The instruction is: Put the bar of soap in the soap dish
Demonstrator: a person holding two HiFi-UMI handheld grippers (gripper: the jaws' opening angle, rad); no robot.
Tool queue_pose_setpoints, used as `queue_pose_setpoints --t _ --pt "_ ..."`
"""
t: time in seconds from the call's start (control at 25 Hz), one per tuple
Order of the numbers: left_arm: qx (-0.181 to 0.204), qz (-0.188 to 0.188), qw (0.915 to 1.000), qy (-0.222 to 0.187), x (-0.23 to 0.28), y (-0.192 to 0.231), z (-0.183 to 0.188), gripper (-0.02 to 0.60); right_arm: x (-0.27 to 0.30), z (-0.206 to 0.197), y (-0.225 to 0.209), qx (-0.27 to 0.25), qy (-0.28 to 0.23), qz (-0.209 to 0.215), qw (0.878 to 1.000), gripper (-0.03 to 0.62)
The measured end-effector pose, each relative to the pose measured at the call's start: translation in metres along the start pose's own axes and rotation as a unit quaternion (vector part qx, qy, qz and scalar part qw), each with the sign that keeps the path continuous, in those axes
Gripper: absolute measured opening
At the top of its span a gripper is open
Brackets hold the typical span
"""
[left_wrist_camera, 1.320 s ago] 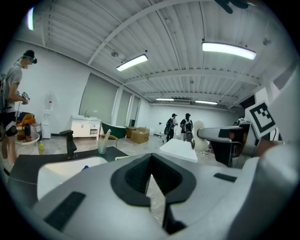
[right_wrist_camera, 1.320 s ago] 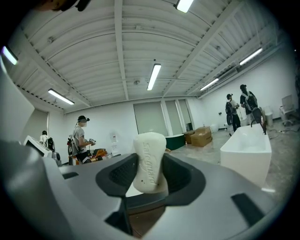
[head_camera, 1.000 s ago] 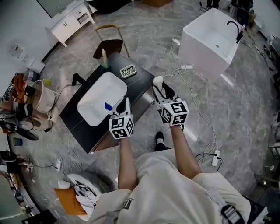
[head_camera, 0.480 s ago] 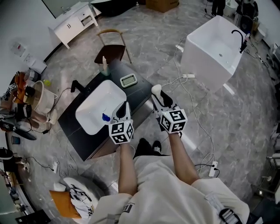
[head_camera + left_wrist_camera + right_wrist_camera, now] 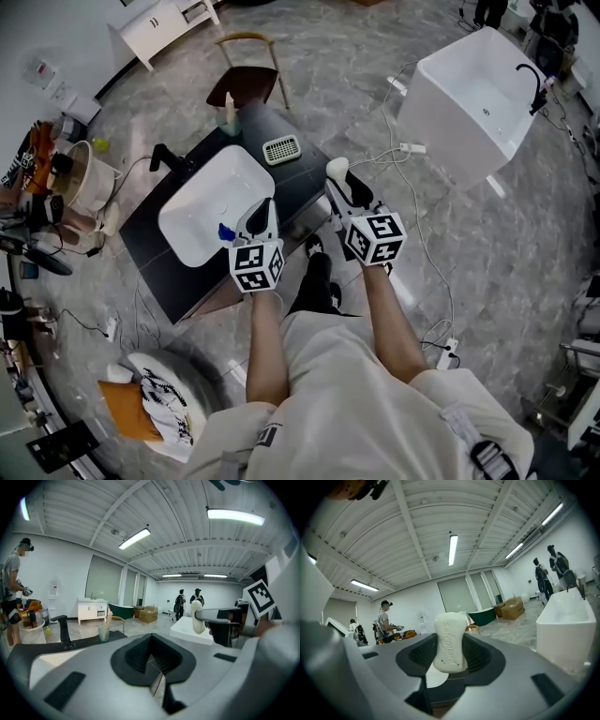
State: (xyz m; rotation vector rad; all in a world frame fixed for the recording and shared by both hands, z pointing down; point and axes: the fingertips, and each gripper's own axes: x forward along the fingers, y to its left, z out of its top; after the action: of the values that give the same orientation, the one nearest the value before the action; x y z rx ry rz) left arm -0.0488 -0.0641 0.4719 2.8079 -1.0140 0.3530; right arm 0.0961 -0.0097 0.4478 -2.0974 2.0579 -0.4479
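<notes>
- While the person stands at the near edge of the black bench (image 5: 167,269), the grey two-jaw left tool (image 5: 265,211) hovers over the basin's near rim, jaws pressed together with nothing between them.
- Over to the grey two-jaw right tool (image 5: 343,185): it hangs off the bench's right side, clenched on the white oval bar of soap (image 5: 449,641). The bar stands upright between the jaws, embossed face towards that tool's camera, poking out past the tips.
- A small blue object (image 5: 226,231) lies in the white rectangular sink basin (image 5: 202,197), just left of the left tool.
- A black tap (image 5: 169,157) stands at the basin's far-left side.
- Beyond the basin, the pale green slotted soap dish (image 5: 280,148) lies flat on the bench, the soap not yet in it and held apart from it.
- A translucent cup (image 5: 228,122) stands near the bench's far corner.
- Farther out, a brown wooden chair (image 5: 246,86) stands on the marble floor and a white freestanding tub (image 5: 469,89) sits far right.
</notes>
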Motion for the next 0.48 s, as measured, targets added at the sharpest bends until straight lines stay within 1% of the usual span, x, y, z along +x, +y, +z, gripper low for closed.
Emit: queue_pose_setpoints --t 0.16,0.32,0.48 --pt "-0.005 0.006 1.0 -0.006 0.009 0.004 0.007 0.005 0.007 0.007 -0.007 -0.005 -0.002 -0.001 1.0 0.173" --pt "-0.005 0.002 1.0 -0.001 0.025 0.003 0.006 0.005 0.018 0.008 -0.017 -0.005 0.0 -0.003 1.0 0.173" --pt "-0.01 0.004 0.9999 0.001 0.043 0.011 0.01 0.005 0.036 0.01 -0.024 -0.004 0.005 -0.001 1.0 0.173"
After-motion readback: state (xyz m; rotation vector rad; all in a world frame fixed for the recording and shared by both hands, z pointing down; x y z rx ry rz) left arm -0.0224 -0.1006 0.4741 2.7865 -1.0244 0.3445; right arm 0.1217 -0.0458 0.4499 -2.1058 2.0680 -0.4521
